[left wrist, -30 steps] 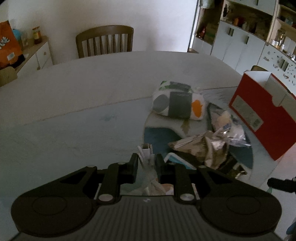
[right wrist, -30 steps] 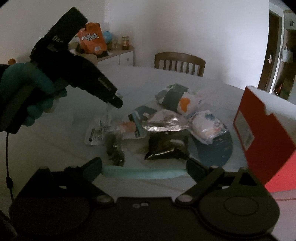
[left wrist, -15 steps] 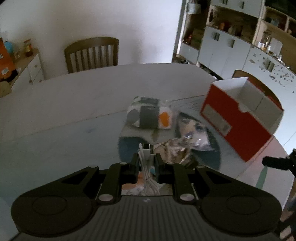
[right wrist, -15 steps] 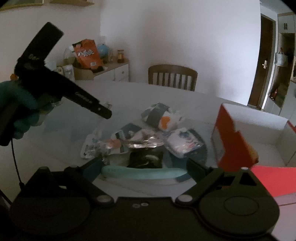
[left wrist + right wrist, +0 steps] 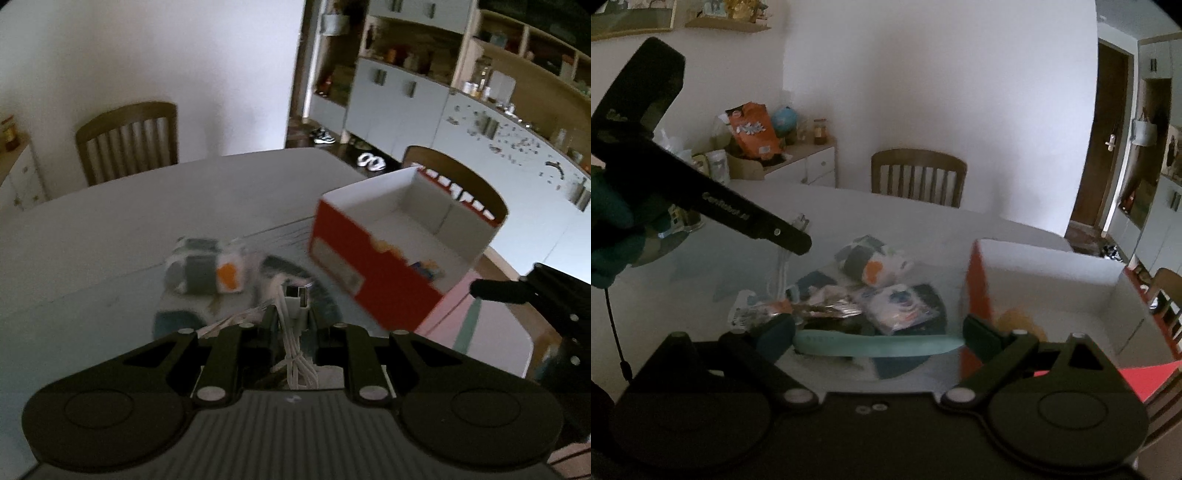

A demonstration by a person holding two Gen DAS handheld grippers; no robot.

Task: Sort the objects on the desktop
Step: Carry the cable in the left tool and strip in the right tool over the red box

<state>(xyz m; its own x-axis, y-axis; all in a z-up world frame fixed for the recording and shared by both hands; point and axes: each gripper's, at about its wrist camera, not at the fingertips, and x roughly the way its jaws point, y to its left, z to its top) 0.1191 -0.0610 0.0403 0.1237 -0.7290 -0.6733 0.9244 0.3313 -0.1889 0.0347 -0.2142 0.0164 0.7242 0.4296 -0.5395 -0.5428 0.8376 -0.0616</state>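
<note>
Spanning most of both views, the pale round bench [image 5: 110, 229] carried a red shoebox [image 5: 373, 273] standing open near its right edge, its white inside showing and a small coloured item already lying in it. Beside the box lay the heap still to be sorted: a patterned tissue pack [image 5: 205, 271] with an orange patch, a foil snack packet [image 5: 827, 308], and a clear-wrapped packet [image 5: 901, 308] on a dark round mat.

The left gripper [image 5: 291, 317] had its fingers pressed together on a bundled white USB cable [image 5: 295, 332], the metal plug standing up above the tips and the loops hanging below, clear of the bench. The right gripper [image 5: 879, 341] had its fingers set wide, pinching a long teal strip [image 5: 879, 347] by its two ends; it was probably a silicone wristband, though the blur left that unsure.

The step in hand appeared to be carrying both items to the box. To do it well, each hand would need to bring its load right over the open top before letting go, low enough that the dangling cable loops cleared the near wall and did not snag on it.

The box's far corner was cut off in the right wrist view, the small item inside it was too blurred to name, and the heap's lower pieces were hidden behind the fingers.
</note>
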